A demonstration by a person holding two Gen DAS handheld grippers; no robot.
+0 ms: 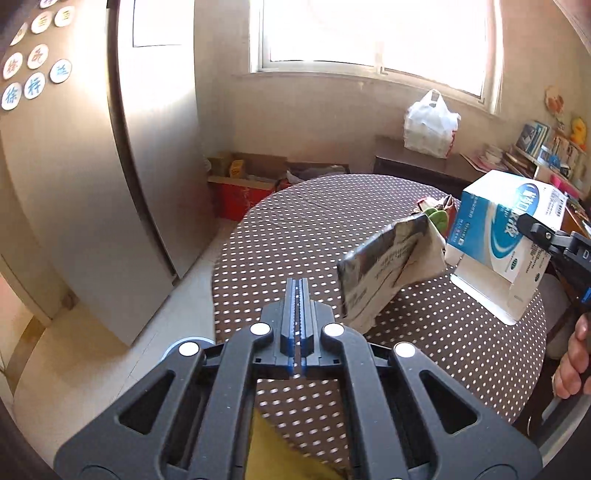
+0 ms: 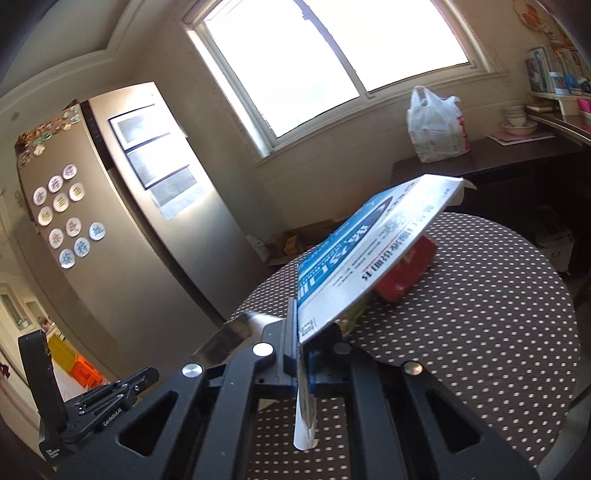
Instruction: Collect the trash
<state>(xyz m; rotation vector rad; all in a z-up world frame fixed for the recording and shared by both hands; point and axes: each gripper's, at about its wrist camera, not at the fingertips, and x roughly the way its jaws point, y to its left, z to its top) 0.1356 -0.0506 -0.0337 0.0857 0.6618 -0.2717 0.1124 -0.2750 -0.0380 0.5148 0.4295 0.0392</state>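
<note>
Refrigerator (image 1: 92,177) fills the left of the left-wrist frame, round character magnets (image 1: 35,70) stuck at upper left; bright window (image 1: 373,33) seen at top centre in both views.

Round surface with brown dotted cloth (image 1: 306,236) occupies the centre and lower right of the left-wrist frame; a dark side table (image 1: 424,166) is seen behind it, a white plastic bag (image 1: 430,125) standing on that; open cartons (image 1: 247,177) noted on the floor between refrigerator and surface.

White-and-blue box (image 2: 373,254), the trash in hand, is seen lifted off the surface and tilted, running from lower centre to right of centre in the right-wrist frame; right gripper (image 2: 299,332) jaws are clamped on its lower flap; a red packet (image 2: 402,273) lies under it on the cloth; in the left-wrist view the same box appears at the right edge.

Grey crumpled wrapper (image 1: 388,266) is seen right of centre in the left-wrist frame, beside the box; whether it is raised or resting cannot be told.

Left gripper (image 1: 299,295), lower centre, jaws together, nothing between them.

A hand (image 1: 572,365) is seen at the right edge.
</note>
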